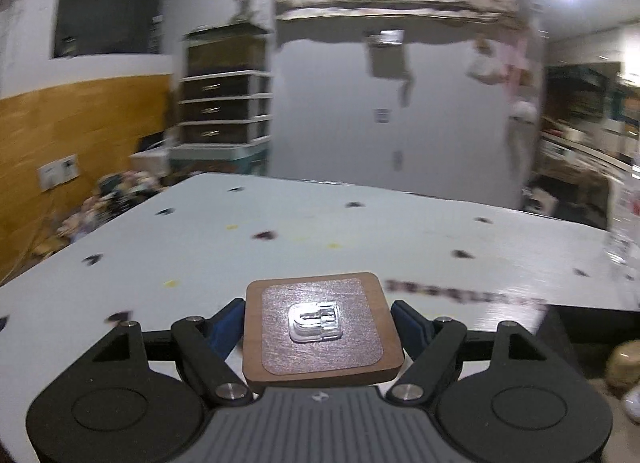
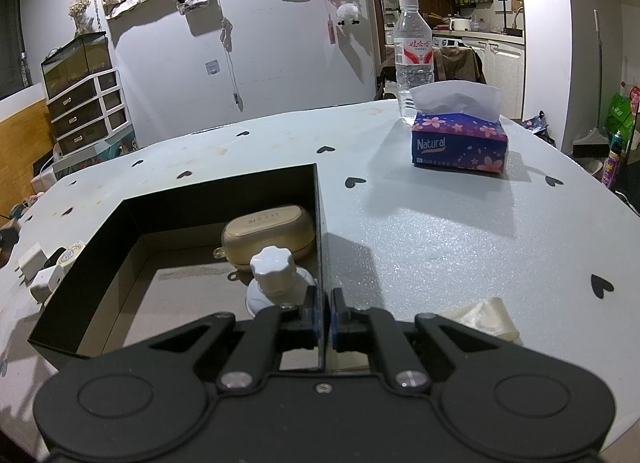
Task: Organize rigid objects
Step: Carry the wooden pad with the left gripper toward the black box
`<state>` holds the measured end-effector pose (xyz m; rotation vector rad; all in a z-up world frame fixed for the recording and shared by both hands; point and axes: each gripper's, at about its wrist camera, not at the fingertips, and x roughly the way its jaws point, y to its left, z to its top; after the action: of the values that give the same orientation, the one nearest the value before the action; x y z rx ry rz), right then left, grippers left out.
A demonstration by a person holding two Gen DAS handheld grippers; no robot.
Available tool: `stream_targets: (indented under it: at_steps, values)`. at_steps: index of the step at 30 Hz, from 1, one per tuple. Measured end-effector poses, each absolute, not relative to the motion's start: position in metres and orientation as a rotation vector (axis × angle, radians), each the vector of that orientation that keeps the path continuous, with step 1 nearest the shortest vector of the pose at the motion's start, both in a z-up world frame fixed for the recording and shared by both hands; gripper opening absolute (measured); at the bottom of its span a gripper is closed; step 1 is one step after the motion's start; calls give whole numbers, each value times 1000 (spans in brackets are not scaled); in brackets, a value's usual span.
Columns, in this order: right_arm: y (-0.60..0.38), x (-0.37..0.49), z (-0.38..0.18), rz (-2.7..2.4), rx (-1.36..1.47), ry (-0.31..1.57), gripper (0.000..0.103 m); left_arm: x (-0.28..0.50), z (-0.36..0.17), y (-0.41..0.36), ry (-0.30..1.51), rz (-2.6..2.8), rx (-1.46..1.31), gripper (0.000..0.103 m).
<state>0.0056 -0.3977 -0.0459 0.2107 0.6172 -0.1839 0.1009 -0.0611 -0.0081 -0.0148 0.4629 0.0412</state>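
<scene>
**Left gripper holds wooden square; right gripper pinches box wall**

Left wrist view: the left gripper [image 1: 320,333] is clamped on a brown wooden square [image 1: 322,337], blue pads pressing its two side edges. The square sits flat btwn the fingers, w/ a darker pad on its top face and a small clear plastic hook mount [image 1: 315,322] in the middle. It is raised above the bench [image 1: 280,231], a pale surface printed w/ small dark hearts. Background is motion-blurred.

Right wrist view: the right gripper [image 2: 323,317] is closed tight on the right-hand wall of an open black box [image 2: 100,263], one finger inside, one outside. The box stands on the bench at lower left. Inside the box, against that same wall: a white knob-topped item [image 2: 276,279] just in front of the gripper, and a beige earbud case [image 2: 268,233] beyond it toward the far wall. Left of the box, outside: small white plug-like items [image 2: 38,275]. Right of the box, well apart: a purple tissue pack [image 2: 460,143], w/ a water bottle [image 2: 412,59] just behind it. A cream-coloured crumpled bit [image 2: 488,317] lies near the gripper, right of the box.
</scene>
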Motion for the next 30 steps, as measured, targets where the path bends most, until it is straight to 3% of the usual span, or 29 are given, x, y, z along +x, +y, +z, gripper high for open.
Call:
stream_targets:
  at_steps: [16,30]
  values:
    - [-398,5,-46,-183,213,616,6,87,-2,-181,511,-392,84,78]
    - [-398,6,-47,-182,215,616,6,83,-34,-237,792,-593,22,78]
